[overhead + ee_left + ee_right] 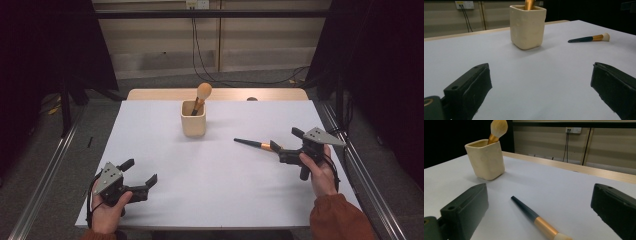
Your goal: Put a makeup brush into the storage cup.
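Note:
A cream square cup [193,120] stands upright at the middle back of the white table [165,165], holding a round-headed makeup brush [203,92] with a gold ferrule. A second brush [252,144], with a dark handle and gold band, lies flat to the cup's right. My right gripper [285,138] is open, its jaws on either side of that brush's bristle end [536,220] without closing on it. At the near left, my left gripper [142,171] is open and holds nothing. It points toward the cup [527,26].
A wooden strip [220,94] runs along the table's far edge. Black cables [200,55] hang from a wall socket behind it. Metal rails [357,170] flank both sides of the table. Bare white surface lies between the grippers and the cup.

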`<state>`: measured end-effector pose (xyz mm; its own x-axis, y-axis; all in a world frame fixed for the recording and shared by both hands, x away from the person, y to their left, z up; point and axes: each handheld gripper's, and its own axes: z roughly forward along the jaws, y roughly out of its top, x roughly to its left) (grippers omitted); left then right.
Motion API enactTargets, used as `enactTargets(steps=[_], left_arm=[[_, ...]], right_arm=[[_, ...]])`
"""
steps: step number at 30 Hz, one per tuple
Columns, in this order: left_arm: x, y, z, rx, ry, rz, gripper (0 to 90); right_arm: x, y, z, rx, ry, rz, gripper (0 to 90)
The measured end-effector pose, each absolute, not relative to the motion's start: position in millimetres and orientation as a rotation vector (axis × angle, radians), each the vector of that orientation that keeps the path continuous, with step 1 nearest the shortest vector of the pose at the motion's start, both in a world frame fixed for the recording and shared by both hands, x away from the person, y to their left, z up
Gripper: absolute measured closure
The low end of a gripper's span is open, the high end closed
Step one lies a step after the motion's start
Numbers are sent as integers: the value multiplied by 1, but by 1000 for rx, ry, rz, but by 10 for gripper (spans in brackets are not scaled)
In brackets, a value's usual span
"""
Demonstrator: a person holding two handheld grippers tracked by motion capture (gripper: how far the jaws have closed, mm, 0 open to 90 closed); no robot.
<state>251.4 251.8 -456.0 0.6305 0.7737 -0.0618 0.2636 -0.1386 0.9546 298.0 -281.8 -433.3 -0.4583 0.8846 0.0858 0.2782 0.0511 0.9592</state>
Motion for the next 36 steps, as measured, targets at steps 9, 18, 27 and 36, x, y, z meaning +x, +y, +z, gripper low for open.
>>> enactTargets(steps=[9, 18, 27, 36], left_arm=[[253, 253, -457, 1694, 867, 550, 30], [254, 255, -457, 1701, 866, 552, 29], [254, 255, -458, 1708, 867, 555, 29], [254, 256, -458, 1705, 875, 557, 30]], right_arm=[[324, -281, -428, 1162, 1783, 1424, 3], [352, -279, -421, 1169, 1774, 1418, 0], [379, -272, -414, 1174, 1819, 1375, 0], [394, -267, -416, 1195, 1897, 1355, 17]])
